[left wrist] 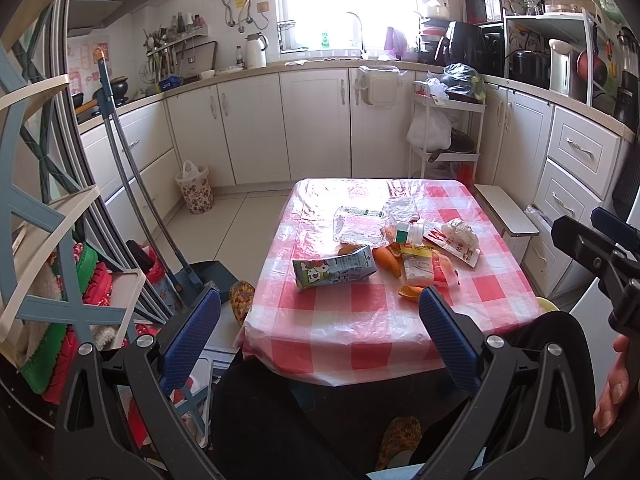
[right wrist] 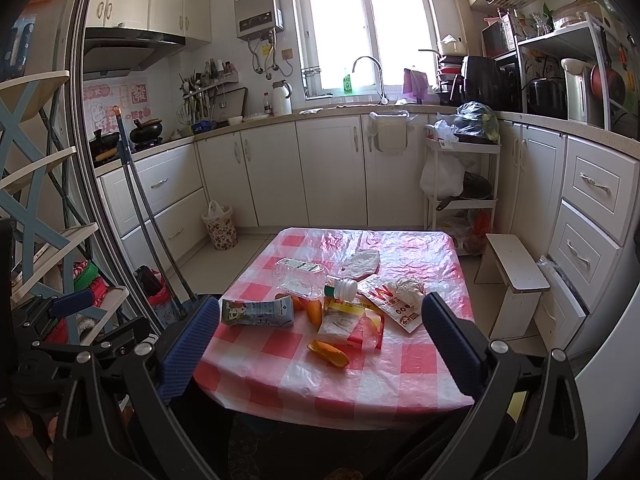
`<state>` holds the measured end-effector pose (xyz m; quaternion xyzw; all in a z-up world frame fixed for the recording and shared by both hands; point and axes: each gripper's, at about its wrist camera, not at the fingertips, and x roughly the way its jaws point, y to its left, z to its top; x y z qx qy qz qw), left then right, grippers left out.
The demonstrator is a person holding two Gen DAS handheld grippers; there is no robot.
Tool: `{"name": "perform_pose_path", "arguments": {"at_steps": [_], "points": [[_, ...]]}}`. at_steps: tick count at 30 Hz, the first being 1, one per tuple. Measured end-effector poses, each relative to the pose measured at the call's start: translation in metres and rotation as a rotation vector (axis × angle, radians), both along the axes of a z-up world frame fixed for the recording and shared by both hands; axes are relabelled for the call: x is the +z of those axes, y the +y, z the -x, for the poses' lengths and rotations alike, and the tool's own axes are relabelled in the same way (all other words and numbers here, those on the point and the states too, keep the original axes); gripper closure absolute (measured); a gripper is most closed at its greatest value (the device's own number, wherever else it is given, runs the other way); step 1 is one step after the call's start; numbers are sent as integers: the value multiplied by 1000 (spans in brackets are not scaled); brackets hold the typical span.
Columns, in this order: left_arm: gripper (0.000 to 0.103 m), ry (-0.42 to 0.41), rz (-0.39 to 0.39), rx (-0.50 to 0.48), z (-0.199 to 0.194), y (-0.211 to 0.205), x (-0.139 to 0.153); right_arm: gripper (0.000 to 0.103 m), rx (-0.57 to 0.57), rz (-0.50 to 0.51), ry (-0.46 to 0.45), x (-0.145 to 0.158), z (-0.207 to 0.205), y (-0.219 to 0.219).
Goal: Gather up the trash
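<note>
Both wrist cameras look forward from just off the table's (left wrist: 360, 344) near edge, sharing its littered top and the kitchen beyond.

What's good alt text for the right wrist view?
The open right gripper hovers at the near edge of a small table in a pink checked cloth, strewn with trash: a clear plastic bottle on its side, a flattened carton, orange peels, wrappers. A kitchen lies behind.

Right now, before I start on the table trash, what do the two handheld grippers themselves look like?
Both match: the left gripper and right gripper each have a black frame of angled plastic arms joined by round silver bolts, ending in two flat blue fingers with a fine ribbed texture. No cables or printed markings show. A bare hand shows beside the left gripper; any sleeve is out of view.
</note>
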<state>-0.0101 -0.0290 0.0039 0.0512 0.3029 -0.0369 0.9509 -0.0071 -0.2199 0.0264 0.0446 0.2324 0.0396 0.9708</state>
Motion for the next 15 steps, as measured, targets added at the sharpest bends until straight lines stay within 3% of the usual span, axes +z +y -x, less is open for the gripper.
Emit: {"name": "perform_pose_path", "arguments": {"at_steps": [15], "points": [[7, 1, -1, 1, 0, 0, 0, 6, 2, -1, 0, -1, 0, 0]]}}
